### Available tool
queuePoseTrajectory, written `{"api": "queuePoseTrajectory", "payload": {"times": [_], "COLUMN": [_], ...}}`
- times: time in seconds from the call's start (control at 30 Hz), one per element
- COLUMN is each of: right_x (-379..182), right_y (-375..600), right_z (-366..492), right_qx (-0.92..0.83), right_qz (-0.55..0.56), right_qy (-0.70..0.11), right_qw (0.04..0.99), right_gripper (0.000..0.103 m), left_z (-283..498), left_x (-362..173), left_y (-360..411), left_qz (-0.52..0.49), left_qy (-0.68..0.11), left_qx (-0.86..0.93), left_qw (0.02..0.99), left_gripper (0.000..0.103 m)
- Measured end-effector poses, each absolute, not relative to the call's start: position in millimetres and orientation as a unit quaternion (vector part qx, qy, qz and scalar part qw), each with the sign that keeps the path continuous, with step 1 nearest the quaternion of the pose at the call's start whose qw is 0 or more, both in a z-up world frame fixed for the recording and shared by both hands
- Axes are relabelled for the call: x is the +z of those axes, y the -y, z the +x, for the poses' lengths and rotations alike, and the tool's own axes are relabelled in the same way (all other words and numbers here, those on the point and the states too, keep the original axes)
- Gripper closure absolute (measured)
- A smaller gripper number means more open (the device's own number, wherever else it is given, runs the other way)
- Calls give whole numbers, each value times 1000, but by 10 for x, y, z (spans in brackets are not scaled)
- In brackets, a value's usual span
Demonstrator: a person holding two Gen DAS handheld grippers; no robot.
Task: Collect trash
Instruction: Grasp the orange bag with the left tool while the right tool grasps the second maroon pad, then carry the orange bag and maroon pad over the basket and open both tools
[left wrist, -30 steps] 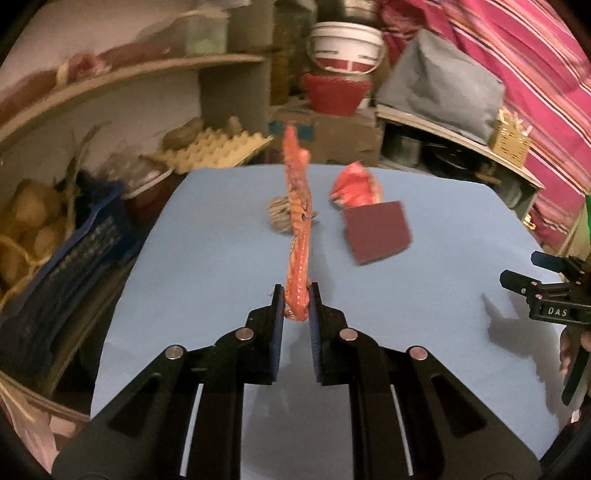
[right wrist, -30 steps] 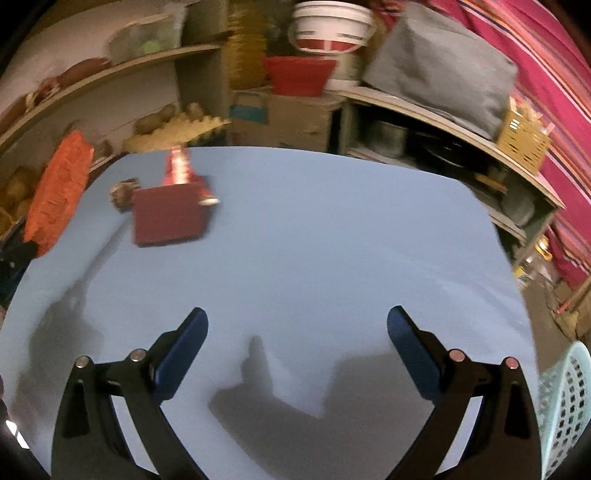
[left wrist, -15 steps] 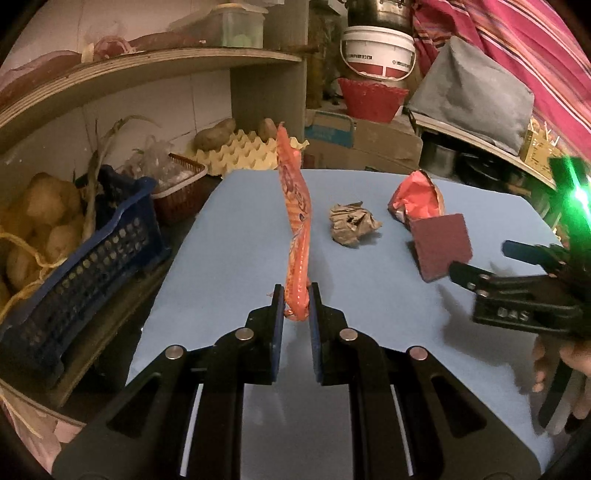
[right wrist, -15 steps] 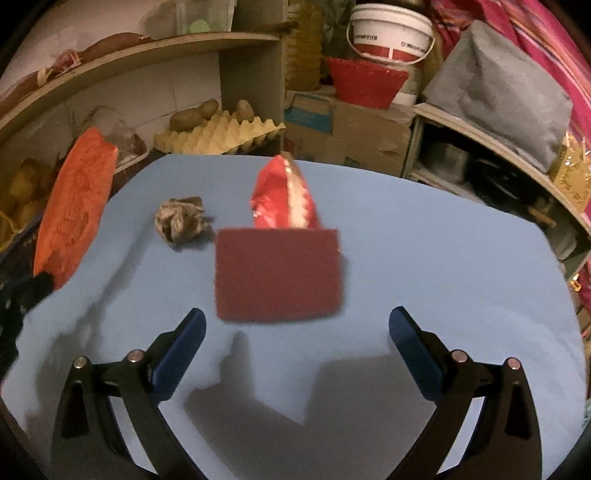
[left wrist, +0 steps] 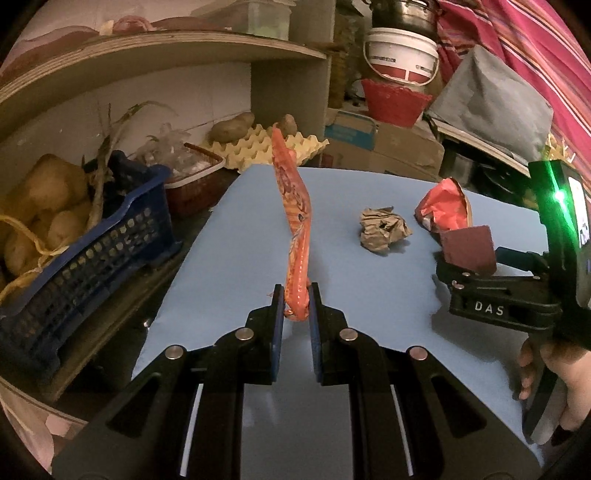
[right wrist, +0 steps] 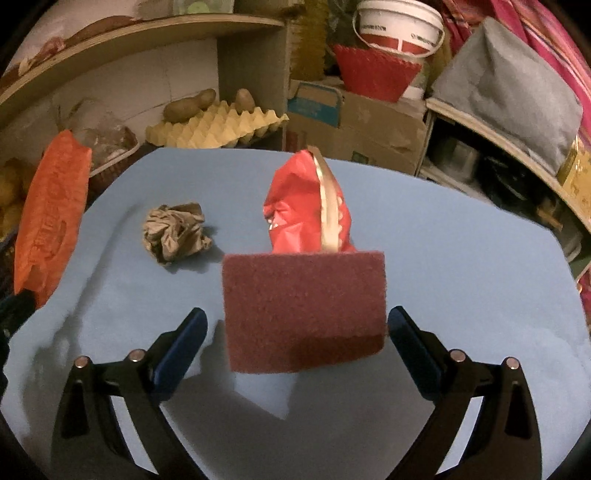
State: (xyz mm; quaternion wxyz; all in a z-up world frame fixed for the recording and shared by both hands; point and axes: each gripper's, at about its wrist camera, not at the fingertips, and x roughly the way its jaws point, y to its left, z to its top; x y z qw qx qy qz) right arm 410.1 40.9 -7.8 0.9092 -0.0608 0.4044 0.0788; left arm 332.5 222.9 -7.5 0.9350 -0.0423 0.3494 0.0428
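My left gripper is shut on an orange snack wrapper and holds it upright above the blue table; the wrapper also shows at the left of the right wrist view. My right gripper is open, its jaws on either side of a dark red scouring pad lying on the table, close but apart. Behind the pad stands a red crumpled bag. A crumpled brown paper ball lies to its left. In the left wrist view the pad, bag and ball show too.
A blue crate with potatoes sits left of the table. An egg tray with potatoes, a cardboard box, a red bowl and a white bucket stand behind. Shelves line the right side.
My right gripper has moved forward to the scouring pad, which now lies between its open jaws. My left gripper has kept hold of the orange wrapper and shifted left.
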Motion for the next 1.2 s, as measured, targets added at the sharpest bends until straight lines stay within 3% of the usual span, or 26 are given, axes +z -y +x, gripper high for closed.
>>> {"api": "queuePoseTrajectory", "payload": {"times": [0.07, 0.77, 1.2], "right_x": [-74, 250, 408], "right_y": [-412, 256, 1145], "right_z": [4106, 3736, 3206], "right_qx": [78, 79, 36], "right_qz": [-69, -59, -58], "right_qy": [-404, -374, -373], "right_qw": [909, 922, 925], "right_gripper": [19, 20, 20], "left_z": [3319, 3182, 2868], "left_x": [-66, 215, 623], "left_y": [-2218, -1830, -972], "left_qz": [-41, -23, 20], "left_qy": [-348, -324, -294], "left_qx": [48, 60, 23], "left_qw": [936, 944, 955], "left_gripper": [91, 91, 91]}}
